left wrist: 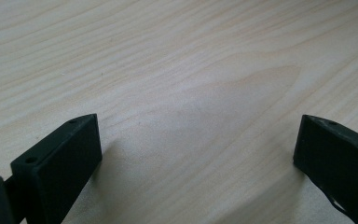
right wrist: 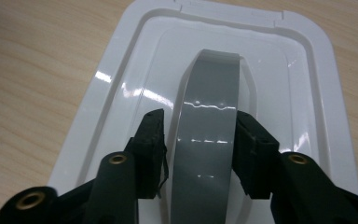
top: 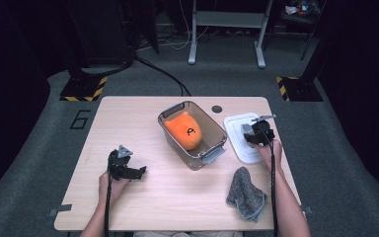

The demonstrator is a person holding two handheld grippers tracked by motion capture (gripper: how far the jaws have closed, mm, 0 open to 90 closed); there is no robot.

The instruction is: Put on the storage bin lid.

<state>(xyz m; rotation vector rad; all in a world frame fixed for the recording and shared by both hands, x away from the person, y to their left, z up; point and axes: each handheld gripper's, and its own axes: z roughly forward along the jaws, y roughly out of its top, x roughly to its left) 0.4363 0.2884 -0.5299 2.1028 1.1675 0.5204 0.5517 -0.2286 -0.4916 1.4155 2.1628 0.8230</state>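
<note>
While the right gripper (right wrist: pixel 200 144) fingers seemingly pinch the white lid's (right wrist: pixel 121 93) grey handle (right wrist: pixel 209 121) near the surface's (top: pixel 143 197) three-o'clock edge, the left gripper (left wrist: pixel 198 154) fingers gape wide over bare wood.

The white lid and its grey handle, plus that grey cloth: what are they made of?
The white lid looks like glossy moulded plastic: bright reflections streak it. Its grey handle seems smooth plastic too, with the same shine. The grey cloth looks like soft, matte knit or fleece, slumped in folds; which fabric exactly I can't tell.
</note>
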